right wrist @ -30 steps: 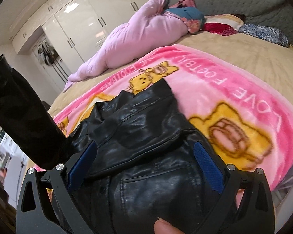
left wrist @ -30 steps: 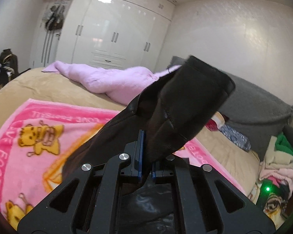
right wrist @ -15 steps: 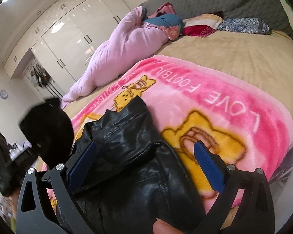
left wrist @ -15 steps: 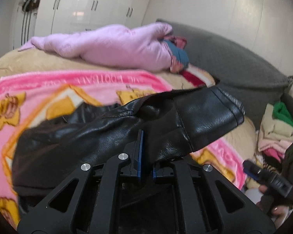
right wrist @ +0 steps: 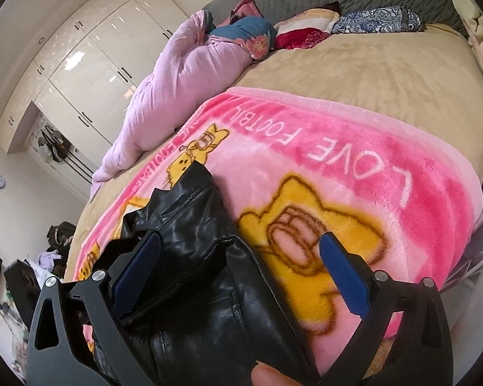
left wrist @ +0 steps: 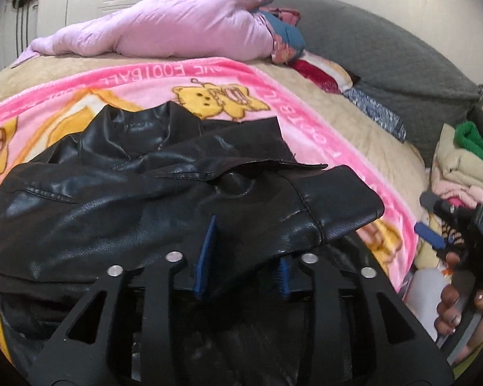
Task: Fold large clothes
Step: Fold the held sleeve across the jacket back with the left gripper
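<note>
A black leather jacket [left wrist: 112, 212] lies crumpled on a pink cartoon blanket [left wrist: 241, 74] on the bed. Its sleeve [left wrist: 338, 206] is folded across the body, cuff pointing right. My left gripper [left wrist: 248, 241] sits low over the jacket. Its jaws are opening, and the sleeve drapes between and over the blue pads [left wrist: 206, 257] without being pinched. My right gripper [right wrist: 238, 238] stands wide open over the jacket's right edge [right wrist: 193, 257] and the blanket [right wrist: 338, 148], gripping nothing. It also shows at the right of the left wrist view, as the right gripper [left wrist: 434, 222] held by a hand [left wrist: 450, 305].
A rolled lilac duvet [left wrist: 177, 29] and pillows [left wrist: 318, 74] lie at the head of the bed, against a grey headboard [left wrist: 386, 61]. A pile of folded clothes [left wrist: 460, 164] sits at the right. White wardrobes [right wrist: 90, 74] stand behind. The beige bedspread [right wrist: 370, 64] lies bare beyond the blanket.
The left gripper came down and laid the raised sleeve across the jacket, then its jaws parted. The right gripper shifted right, toward the jacket's edge.
</note>
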A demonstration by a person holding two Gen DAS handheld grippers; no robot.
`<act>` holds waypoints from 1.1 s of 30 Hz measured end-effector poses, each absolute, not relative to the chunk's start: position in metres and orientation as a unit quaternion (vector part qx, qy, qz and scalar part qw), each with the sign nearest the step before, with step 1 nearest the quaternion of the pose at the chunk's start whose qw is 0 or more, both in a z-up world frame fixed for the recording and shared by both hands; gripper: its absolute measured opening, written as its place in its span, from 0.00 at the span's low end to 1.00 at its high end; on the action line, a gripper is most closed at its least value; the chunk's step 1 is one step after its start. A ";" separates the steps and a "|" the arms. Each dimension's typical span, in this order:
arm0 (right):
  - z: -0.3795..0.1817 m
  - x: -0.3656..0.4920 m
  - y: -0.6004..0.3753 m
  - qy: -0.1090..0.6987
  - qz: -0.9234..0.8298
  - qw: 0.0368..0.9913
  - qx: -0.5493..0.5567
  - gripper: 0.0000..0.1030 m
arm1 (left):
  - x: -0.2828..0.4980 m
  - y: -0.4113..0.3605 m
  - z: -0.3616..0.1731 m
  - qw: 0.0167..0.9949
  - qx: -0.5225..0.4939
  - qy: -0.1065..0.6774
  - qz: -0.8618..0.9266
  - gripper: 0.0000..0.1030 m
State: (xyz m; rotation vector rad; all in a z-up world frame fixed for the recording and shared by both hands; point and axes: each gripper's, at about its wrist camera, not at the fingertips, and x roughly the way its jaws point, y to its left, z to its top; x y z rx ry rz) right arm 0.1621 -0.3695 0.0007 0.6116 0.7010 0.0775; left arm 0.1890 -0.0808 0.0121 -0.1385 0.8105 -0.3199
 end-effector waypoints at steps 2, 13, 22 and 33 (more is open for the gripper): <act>0.000 0.162 -0.367 0.340 0.039 0.892 0.295 0.96 | 0.187 -0.081 0.010 0.903 -0.060 0.396 -0.154 0.50; -0.004 0.173 -0.346 0.360 0.083 0.879 0.300 0.96 | 0.165 -0.081 0.008 0.892 -0.062 0.402 -0.196 0.91; -0.018 0.198 -0.293 0.407 0.152 0.858 0.272 0.95 | 0.151 -0.029 0.018 0.910 -0.082 0.381 -0.142 0.91; -0.041 0.248 -0.258 0.455 0.167 0.829 0.279 0.20 | 0.168 0.061 0.024 0.916 -0.136 0.375 -0.034 0.91</act>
